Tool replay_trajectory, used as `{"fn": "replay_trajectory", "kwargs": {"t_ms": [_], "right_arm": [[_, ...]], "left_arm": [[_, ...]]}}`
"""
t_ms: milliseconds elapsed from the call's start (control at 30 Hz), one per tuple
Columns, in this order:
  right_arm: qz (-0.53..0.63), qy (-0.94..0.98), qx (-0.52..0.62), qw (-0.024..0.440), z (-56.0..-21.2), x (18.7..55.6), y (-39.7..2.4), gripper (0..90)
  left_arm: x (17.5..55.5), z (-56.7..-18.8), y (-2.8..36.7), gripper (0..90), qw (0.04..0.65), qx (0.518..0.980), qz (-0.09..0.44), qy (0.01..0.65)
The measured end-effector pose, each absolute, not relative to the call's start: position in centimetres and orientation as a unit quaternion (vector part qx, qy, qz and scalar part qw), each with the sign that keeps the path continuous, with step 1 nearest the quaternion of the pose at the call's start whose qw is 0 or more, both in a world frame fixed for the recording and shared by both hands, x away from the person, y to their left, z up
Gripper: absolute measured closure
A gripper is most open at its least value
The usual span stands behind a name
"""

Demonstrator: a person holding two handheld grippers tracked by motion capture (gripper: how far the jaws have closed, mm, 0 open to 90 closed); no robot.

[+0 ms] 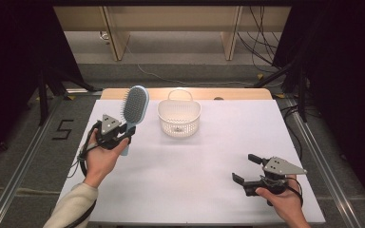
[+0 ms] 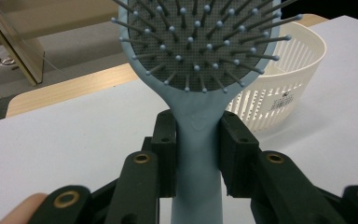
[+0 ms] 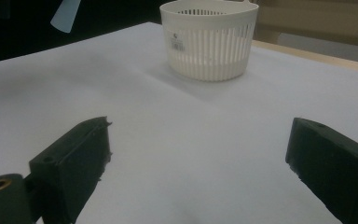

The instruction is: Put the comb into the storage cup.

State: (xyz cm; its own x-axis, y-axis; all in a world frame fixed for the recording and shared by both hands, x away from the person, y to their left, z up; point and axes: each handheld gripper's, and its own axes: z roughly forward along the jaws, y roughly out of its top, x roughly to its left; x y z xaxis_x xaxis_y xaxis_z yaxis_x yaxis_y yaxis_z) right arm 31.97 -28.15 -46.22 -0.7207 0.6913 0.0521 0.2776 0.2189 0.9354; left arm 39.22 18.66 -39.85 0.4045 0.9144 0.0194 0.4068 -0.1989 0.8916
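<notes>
White counter (image 1: 190, 166) spreads below me; my left gripper (image 1: 115, 133) has its fingers clamped on the hairbrush (image 1: 134, 107) handle, raised left of the basket (image 1: 179, 118). Right gripper (image 1: 254, 173) spread, idle. Next, probably, lowering it in.

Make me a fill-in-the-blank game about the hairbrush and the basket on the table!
1. The left gripper is shut on the handle of the blue ____.
2. The white basket stands on the table with ____ inside it.
3. The right gripper has its jaws wide ____.
4. The hairbrush is on the basket's ____ side in the high view.

Missing words: hairbrush; nothing; open; left
</notes>
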Motion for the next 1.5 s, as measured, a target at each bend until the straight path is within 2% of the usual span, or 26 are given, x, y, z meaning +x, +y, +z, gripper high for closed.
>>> {"fn": "replay_trajectory", "kwargs": {"t_ms": [1500], "right_arm": [[0.538, 0.755, 0.321, 0.192, -46.24, 32.02, -28.18, 7.1]], "left_arm": [[39.84, -39.09, 17.95, 70.0, 0.445, 0.712, 0.294, 0.456]]}}
